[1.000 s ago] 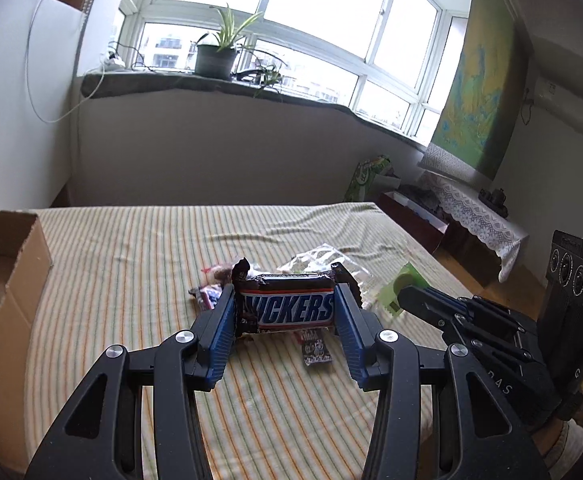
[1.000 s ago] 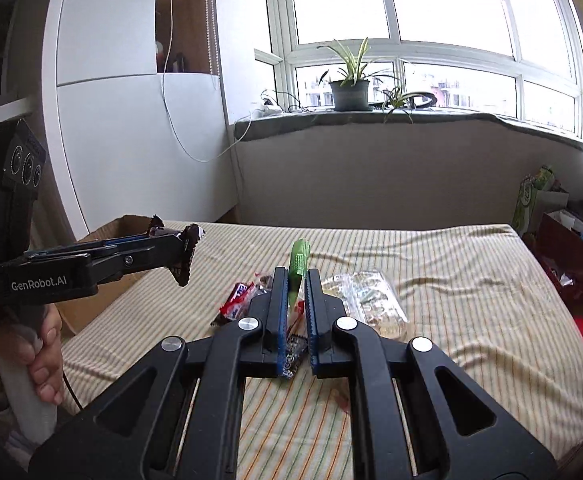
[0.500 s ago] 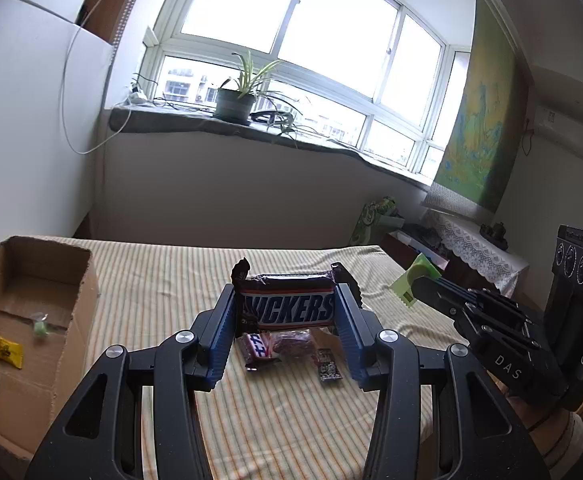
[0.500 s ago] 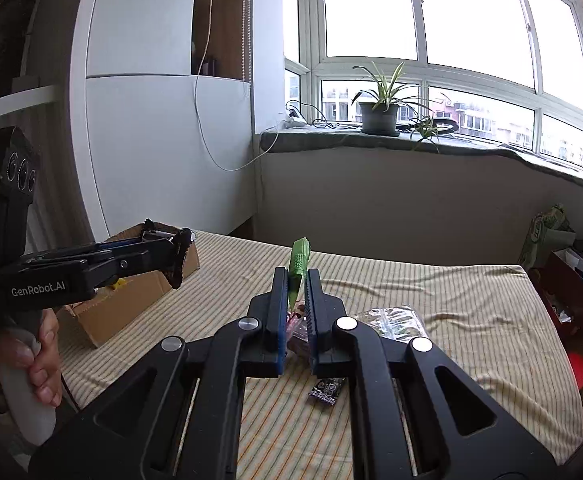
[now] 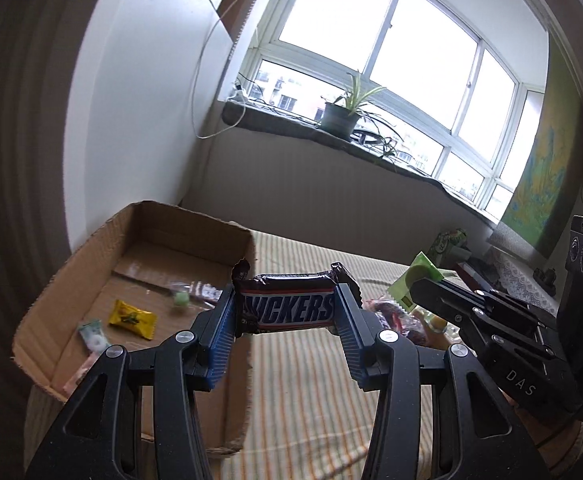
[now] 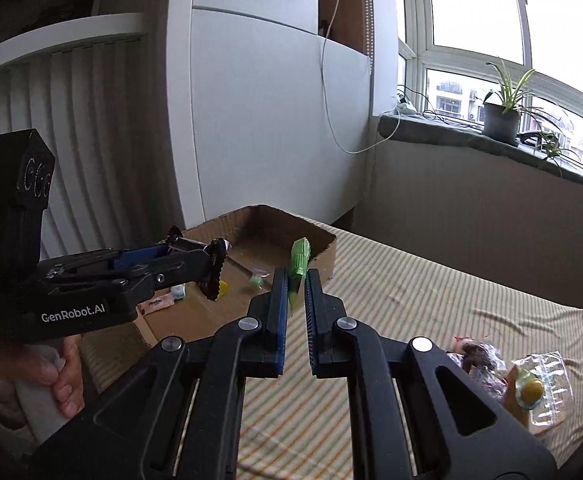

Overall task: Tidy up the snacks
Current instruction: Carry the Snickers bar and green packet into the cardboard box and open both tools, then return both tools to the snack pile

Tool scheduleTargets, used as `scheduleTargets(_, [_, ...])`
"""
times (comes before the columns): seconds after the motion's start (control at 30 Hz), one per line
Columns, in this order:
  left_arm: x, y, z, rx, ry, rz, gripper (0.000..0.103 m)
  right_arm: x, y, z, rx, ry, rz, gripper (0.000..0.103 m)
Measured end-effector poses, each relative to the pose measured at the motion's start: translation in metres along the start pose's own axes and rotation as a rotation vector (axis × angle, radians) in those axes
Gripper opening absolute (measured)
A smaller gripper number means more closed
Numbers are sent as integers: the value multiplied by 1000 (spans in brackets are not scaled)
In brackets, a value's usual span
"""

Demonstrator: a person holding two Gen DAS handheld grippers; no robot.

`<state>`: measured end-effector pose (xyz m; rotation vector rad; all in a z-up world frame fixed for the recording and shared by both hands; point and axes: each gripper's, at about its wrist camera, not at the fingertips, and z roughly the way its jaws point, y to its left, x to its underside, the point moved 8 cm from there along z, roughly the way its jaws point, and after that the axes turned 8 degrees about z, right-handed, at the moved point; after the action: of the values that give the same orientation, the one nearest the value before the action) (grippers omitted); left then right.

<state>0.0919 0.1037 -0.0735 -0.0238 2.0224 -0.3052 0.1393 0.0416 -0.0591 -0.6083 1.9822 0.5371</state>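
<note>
My left gripper is shut on a Snickers bar, held crosswise in the air just right of the open cardboard box. The box holds several small sweets, among them a yellow packet. My right gripper is shut on a thin green packet, which also shows in the left wrist view. It hovers above the striped bedcover near the box. The left gripper appears at the left of the right wrist view.
Loose snacks lie on the bedcover at the right: a dark red wrapped one and a clear packet with a yellow piece. A white cabinet stands behind the box. A windowsill with a potted plant runs along the back.
Both grippers have swung left toward the cardboard box with their snacks still held. The box now fills the left of both views; the loose snacks have shifted to the right.
</note>
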Motion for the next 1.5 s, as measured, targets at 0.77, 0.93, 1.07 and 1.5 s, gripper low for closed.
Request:
scheduleTargets(0.77, [18,93,-19,-251,23,-67,70,22,45,85,-105,132,-24,31])
scheduleTargets(0.93, [12,97,-34,-317,14,-36,70,19,44,76,-90,115,-37,35])
scheduleTargets(1.07, [4,93,-43,-329,-14,-12,71,12,46,66,-78,72,-47,57])
scheduleTargets(1.5, [-4,68,-49,-329,-22,36,71,8,26,30,-45,-8,-6,80])
